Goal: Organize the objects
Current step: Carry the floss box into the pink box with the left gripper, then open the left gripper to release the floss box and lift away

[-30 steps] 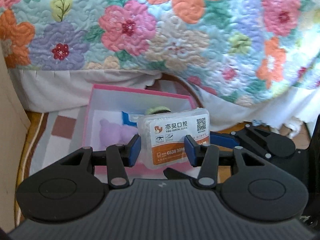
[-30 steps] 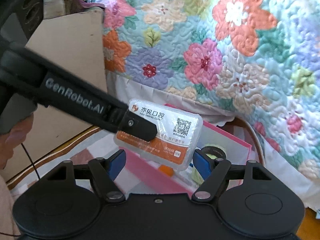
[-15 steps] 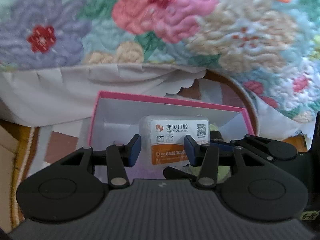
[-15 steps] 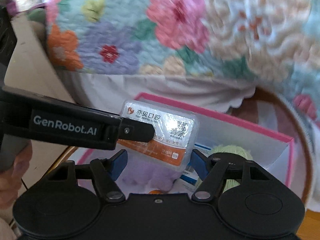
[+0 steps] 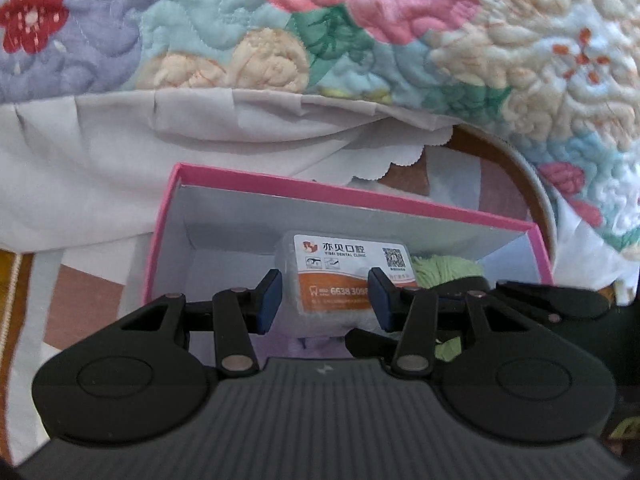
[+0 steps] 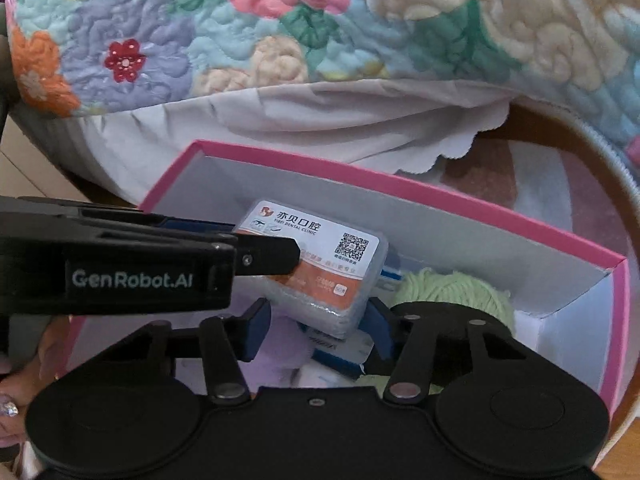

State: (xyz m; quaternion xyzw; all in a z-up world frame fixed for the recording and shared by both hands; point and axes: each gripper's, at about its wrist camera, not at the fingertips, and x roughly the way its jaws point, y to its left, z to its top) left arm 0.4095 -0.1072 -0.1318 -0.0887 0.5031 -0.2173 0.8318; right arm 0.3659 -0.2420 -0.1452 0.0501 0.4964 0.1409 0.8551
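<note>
Left tool [image 5: 324, 296]: clamped on the dental-clinic case [image 5: 340, 276].
Case position: inside the pink box [image 6: 440, 196], above the purple item, label up, long axis across the jaws.
Right tool [image 6: 316, 330]: closing around the case's lower end; contact unclear.
Nearer hand: left.

I see the clear plastic dental-clinic case [image 5: 344, 280], white-and-orange label with QR code up, tilted, held over the open pink box [image 5: 360, 196]; green yarn ball [image 5: 444, 268] at its three o'clock.
</note>
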